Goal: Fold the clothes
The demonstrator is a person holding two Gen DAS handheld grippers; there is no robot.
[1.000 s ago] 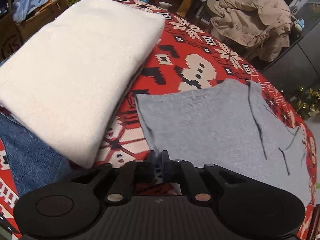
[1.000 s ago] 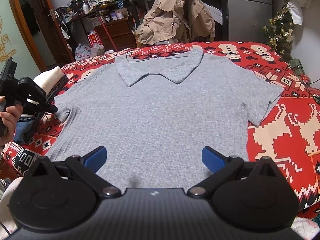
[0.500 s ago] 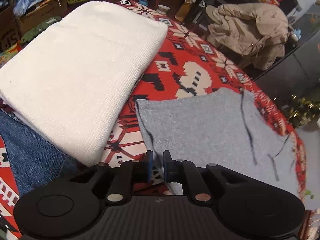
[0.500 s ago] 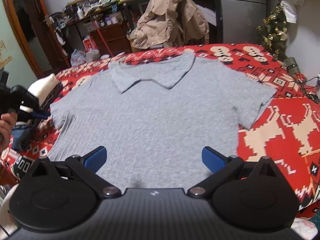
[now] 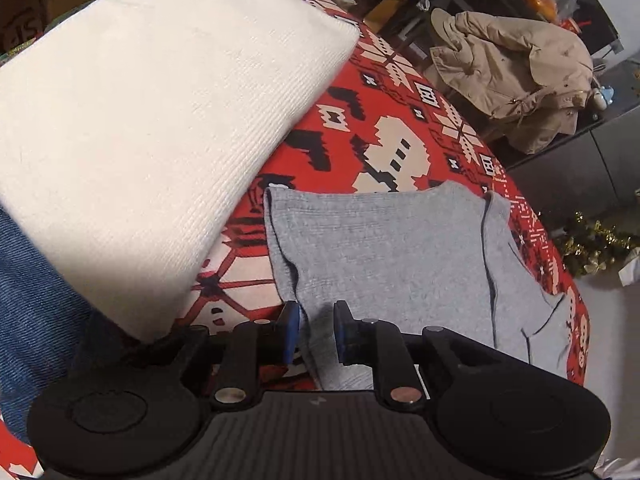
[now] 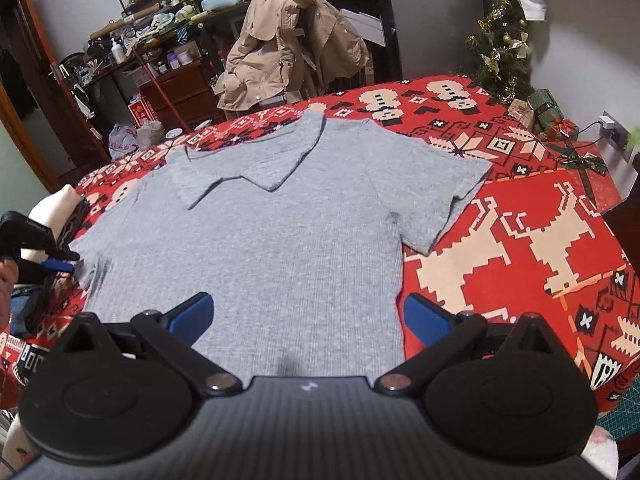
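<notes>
A: Where are we finding the grey polo shirt (image 6: 276, 240)?

B: It is lying flat across the middle of the right wrist view, collar toward the top, on the red patterned bed (image 6: 520, 248).

A: And our grippers?

B: The left gripper (image 5: 316, 332) is sitting narrow, straddling the sleeve-side edge without pinching it. The right gripper (image 6: 308, 316) is hanging wide over the hem.

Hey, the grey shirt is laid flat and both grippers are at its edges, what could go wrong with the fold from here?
1. The left gripper has only a narrow gap over the sleeve-side edge of the grey shirt; a thin bite may slip out on lifting.
2. The right gripper is wide open near the hem, holding nothing, so a one-sided lift would skew the fold.
3. The folded white towel lies close beside the sleeve and might get dragged.
</notes>
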